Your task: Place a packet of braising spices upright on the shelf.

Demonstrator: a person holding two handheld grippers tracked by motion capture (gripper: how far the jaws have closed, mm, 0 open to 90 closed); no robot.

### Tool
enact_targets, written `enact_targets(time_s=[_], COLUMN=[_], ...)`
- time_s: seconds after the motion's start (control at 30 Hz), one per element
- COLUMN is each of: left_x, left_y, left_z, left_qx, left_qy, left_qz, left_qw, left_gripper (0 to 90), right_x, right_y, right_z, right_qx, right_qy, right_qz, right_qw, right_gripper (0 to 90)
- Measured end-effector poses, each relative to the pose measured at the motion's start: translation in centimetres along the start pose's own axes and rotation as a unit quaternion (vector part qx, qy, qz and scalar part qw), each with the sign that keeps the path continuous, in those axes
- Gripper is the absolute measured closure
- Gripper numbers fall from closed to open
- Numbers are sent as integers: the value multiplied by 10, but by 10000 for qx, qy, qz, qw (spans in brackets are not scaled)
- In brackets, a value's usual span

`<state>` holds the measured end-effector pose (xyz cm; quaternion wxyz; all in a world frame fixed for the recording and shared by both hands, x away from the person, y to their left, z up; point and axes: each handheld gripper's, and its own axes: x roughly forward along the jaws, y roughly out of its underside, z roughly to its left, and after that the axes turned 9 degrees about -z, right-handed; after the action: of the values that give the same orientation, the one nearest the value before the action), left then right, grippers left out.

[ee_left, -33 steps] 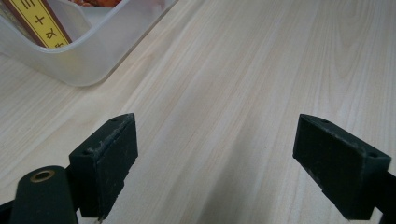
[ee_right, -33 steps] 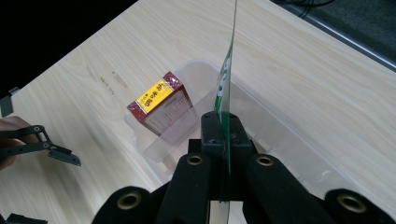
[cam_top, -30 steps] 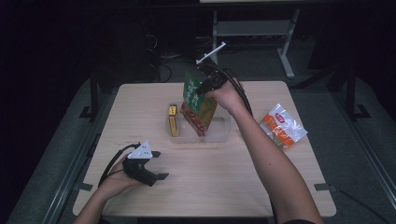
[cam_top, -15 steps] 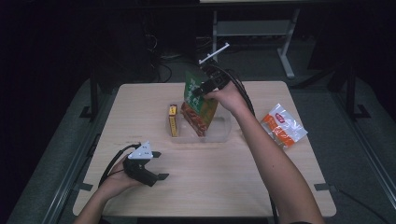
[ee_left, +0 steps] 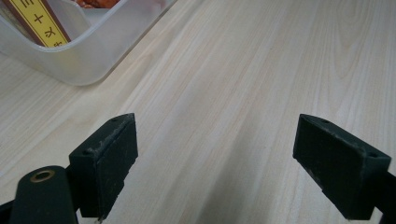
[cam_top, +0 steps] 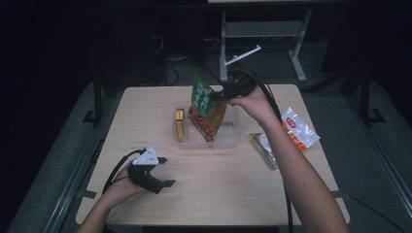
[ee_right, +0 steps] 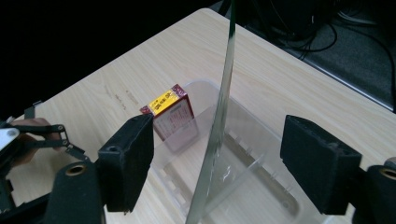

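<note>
Nearest the person, the left gripper rests low on the table, held in the left hand with the forearm coming in from the bottom edge; its jaws point toward the far side and stand wide apart with nothing but bare wood between them, as the left gripper view shows. Ahead of those jaws and off to their left in that view sits the corner of the clear plastic tray, well apart from the pads. Farther out, the right arm stretches forward over the table, wrist raised, and the right hand carries the right gripper above the tray, its jaws aimed back and down. These jaws have just been opening; in the right gripper view they stand wide, and the green-topped snack bag stands upright on edge in the gap between them, seen as a thin vertical strip, touching neither pad as far as can be told. The bag's lower end stands in the tray. Beyond the left-hand jaw in that view, a single yellow-and-red box stands upright at the tray's wall. To the right of the right forearm in the high view lie two more packets on the table: one white and orange, one brownish.
</note>
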<state>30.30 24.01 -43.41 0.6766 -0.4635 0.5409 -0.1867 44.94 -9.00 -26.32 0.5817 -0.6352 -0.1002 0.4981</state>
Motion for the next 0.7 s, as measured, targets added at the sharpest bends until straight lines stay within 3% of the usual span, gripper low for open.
enact_targets(time_s=[0.37, 0.7], left_x=[0, 1], left_y=[0, 1], left_z=[0, 0], left_qx=[32, -43], left_qy=[-37, -54], left_qz=[94, 113], left_qw=[9999, 9999], left_gripper=[134, 134], right_x=[-37, -62], right_y=[27, 74], right_z=[8, 13], right_qx=[-116, -340], right_qy=[-173, -93], right_qz=[-279, -415], right_qw=[9994, 9985], right_gripper=[242, 240])
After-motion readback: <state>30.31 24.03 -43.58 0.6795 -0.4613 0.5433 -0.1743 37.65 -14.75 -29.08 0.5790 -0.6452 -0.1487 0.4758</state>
